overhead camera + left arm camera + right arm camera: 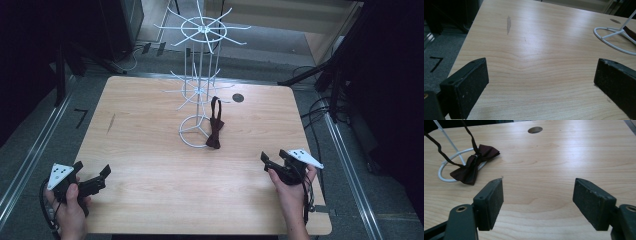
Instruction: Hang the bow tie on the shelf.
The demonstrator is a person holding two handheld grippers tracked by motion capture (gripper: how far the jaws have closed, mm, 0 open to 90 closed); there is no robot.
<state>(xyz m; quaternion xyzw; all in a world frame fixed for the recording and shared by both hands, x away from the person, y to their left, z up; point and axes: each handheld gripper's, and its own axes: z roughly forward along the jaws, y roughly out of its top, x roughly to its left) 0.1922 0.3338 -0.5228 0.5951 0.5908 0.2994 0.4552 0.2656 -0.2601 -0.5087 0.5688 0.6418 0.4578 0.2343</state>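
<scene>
While both grippers are waiting at the near edge of the desk (150, 150), the bow tie (215, 134) is lying at mid-desk, its strap looping up over a low arm of the white wire rack (199, 75) and its bow resting against the right of the rack's ring base — it looks half-hung. The left gripper (92, 181) is sitting near left, the right gripper (272, 162) near right and closer to the tie; both are holding their jaws spread wide and empty — likely poised for a reach.
</scene>
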